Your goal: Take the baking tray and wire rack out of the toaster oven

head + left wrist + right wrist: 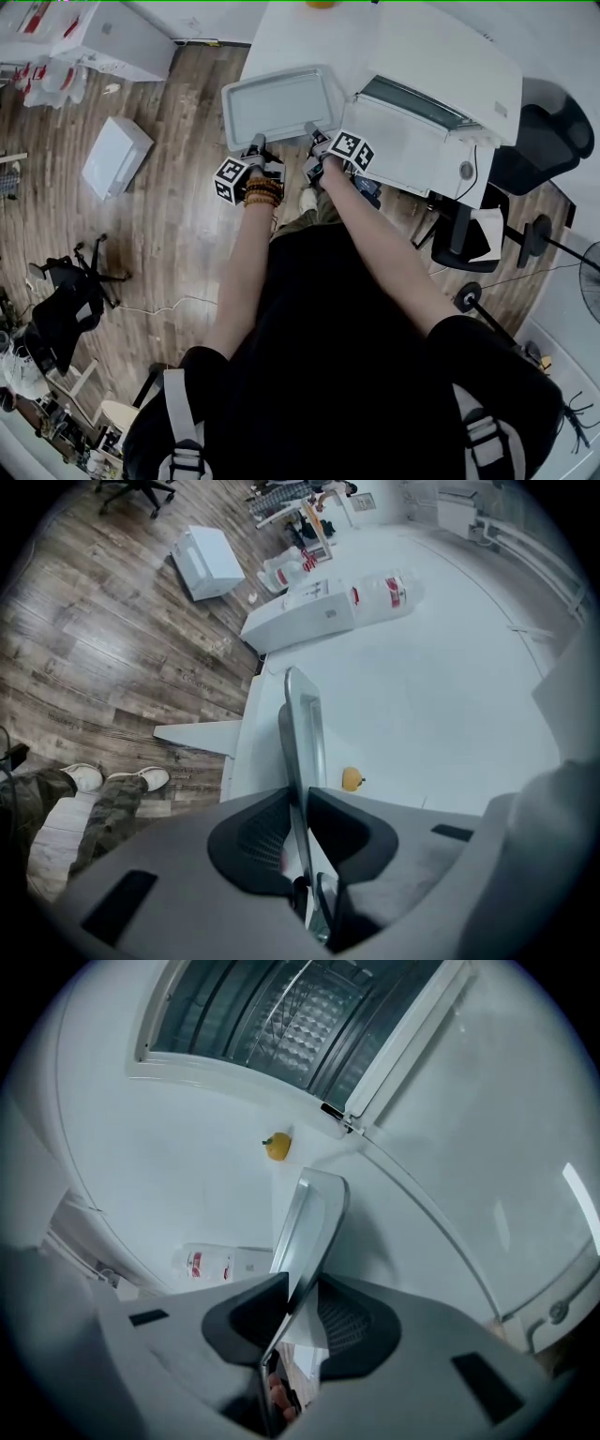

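The person's bare forearms reach forward from a black top, a brown beaded bracelet [262, 194] circling the left wrist. The left gripper [255, 142] and the right gripper [312, 131] sit side by side at the near edge of a shallow, rectangular, silver metal baking tray [281, 103]. In the left gripper view the dark pads are pressed onto the tray's thin rim from both sides, and the tray runs straight away from them on edge. In the right gripper view the jaws also pinch the rim, which lies slanted between them, hard against one pad, with a pale wedge showing beside the other. The tray is out of the oven, at the near corner of the white table [281, 37] and just left of the white box-shaped toaster oven [441, 66]. In the right gripper view thin metal bars of the wire rack [286, 1002] show in the oven's dark front. A small yellow round object [277, 1146] lies on the table beyond the tray. Farther left, a white box [116, 155] sits on the wood-plank floor [178, 244].
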